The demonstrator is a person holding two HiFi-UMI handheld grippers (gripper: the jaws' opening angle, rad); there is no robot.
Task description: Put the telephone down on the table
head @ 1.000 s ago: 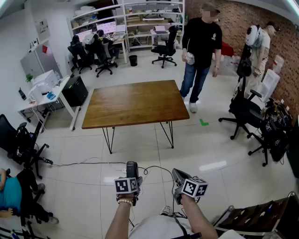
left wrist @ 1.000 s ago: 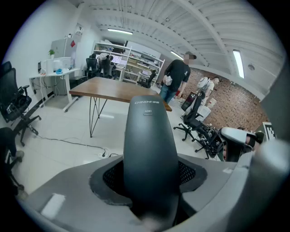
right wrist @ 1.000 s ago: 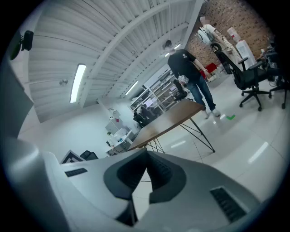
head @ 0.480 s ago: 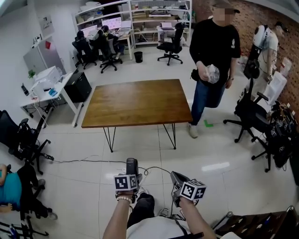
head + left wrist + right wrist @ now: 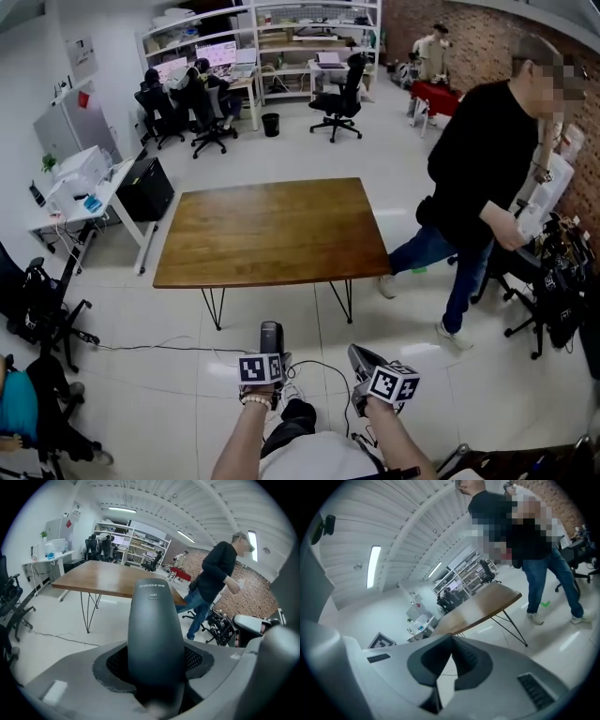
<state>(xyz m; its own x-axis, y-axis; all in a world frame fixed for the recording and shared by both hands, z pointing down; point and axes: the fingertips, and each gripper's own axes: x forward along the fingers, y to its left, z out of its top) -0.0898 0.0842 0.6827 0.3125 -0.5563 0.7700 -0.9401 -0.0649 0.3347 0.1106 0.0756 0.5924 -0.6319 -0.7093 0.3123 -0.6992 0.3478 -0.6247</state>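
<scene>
A dark grey telephone handset (image 5: pixel 154 630) stands upright between the jaws of my left gripper (image 5: pixel 155 665), which is shut on it. In the head view the telephone (image 5: pixel 271 335) sticks up above the left gripper (image 5: pixel 270 351) at the bottom centre, over the floor. My right gripper (image 5: pixel 358 360) is beside it, shut with nothing in it; its tips meet in the right gripper view (image 5: pixel 449 641). The wooden table (image 5: pixel 272 230) with black hairpin legs stands ahead, bare, and both grippers are well short of it.
A person in black (image 5: pixel 478 187) walks past the table's right end. Office chairs (image 5: pixel 530 281) stand at the right, another chair (image 5: pixel 37 305) at the left. A cable (image 5: pixel 159 349) lies across the tiled floor before the table.
The table has drawn nearer to both grippers. The person in black has walked from behind the table's far right corner to its near right side. The left grip on the telephone is unchanged.
</scene>
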